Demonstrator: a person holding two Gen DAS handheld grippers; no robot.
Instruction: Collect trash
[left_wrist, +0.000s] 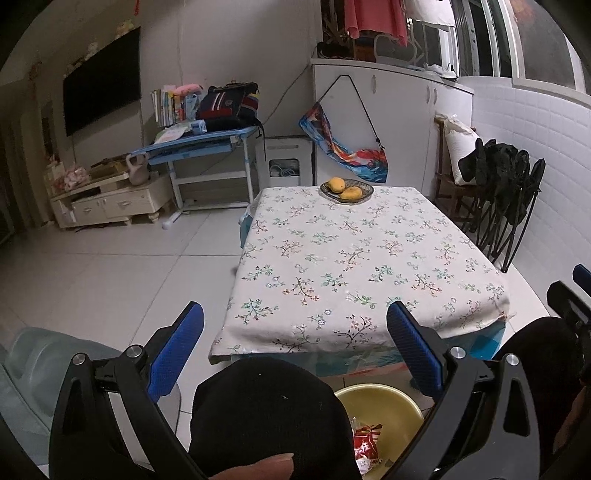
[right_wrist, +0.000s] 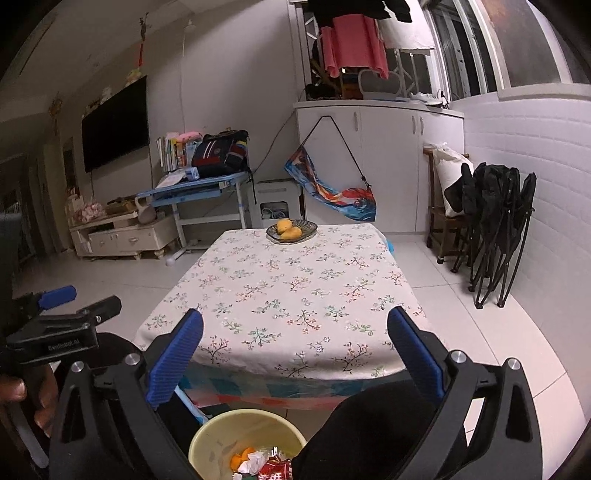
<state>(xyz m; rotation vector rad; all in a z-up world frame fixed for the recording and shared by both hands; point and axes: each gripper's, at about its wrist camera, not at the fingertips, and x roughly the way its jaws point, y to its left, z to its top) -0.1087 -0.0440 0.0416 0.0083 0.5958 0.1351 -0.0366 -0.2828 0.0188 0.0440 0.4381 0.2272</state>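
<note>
A floral-clothed worktop holds only a fruit dish; left gripper and right gripper gape empty above a trash-filled yellow bin.

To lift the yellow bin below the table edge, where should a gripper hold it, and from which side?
Grip the rim of the yellow bin from above, one finger inside and one outside. It stands upright with its mouth open, and the near-left rim is bare, while trash fills the middle.

Dim, cool indoor light, sharp at centre, with strong fisheye bending and black vignetted corners in both views
</note>
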